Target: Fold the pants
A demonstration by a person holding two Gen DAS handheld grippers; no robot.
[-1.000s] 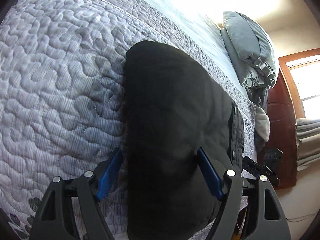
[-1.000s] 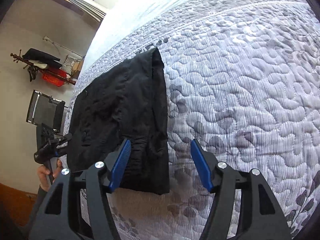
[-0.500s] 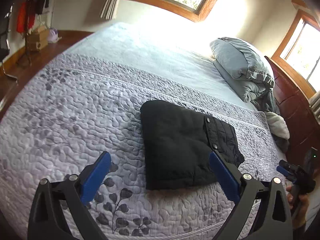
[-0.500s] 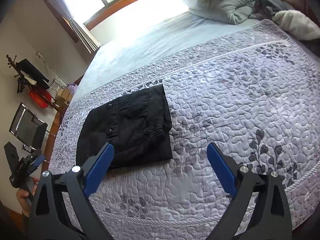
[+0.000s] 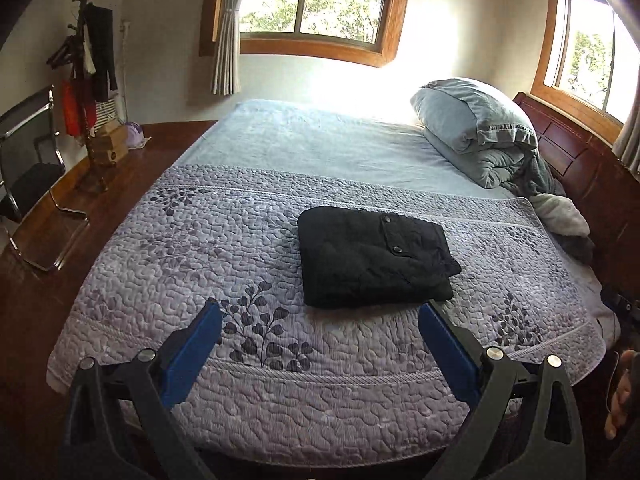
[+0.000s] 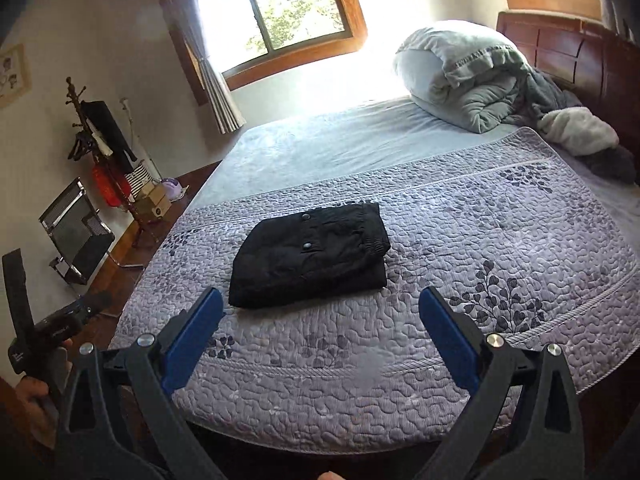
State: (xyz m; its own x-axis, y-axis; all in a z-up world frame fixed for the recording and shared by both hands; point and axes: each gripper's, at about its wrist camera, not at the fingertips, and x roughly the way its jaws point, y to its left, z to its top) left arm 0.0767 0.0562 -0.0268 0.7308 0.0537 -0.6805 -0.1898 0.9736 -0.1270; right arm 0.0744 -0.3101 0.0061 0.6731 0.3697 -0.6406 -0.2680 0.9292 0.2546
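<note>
The black fabric pants, folded into a thick rectangular bundle [image 5: 374, 258], lie on the grey-lilac quilted bedspread with a leaf print [image 5: 200, 248] that covers the near part of the bed. In the left wrist view the bundle sits just above and right of centre; in the right wrist view [image 6: 310, 254] it sits just left of centre.

Both grippers hang apart from it, over the near edge of the bed. The left gripper [image 5: 320, 344] has its blue-padded jaws spread as wide as they go, with nothing between them but bedspread; they have just been opening. The right gripper [image 6: 320, 332] is equally wide and empty, its jaws also having just been opening.

The relation that matters: the bundle lies ahead of each gripper, up the frame, its near edge just beyond the fingertips in both views. Its long axis runs roughly across the frame, left to right, tilted slightly. In the left view it is offset toward the right jaw, in the right view toward the left jaw, so it lies between the two hands. Neither looks clearly nearer, though the fisheye makes that hard to judge. The fold looks finished, so any further move would probably be only a tidy-up.

Counts: one pants bundle, showing two dark snap buttons [image 5: 397, 249]; two grippers; one bedspread; one heap of grey-blue pillow and rumpled duvet [image 5: 476, 128] at the upper right; two wood-framed windows [image 5: 312, 4].
</note>
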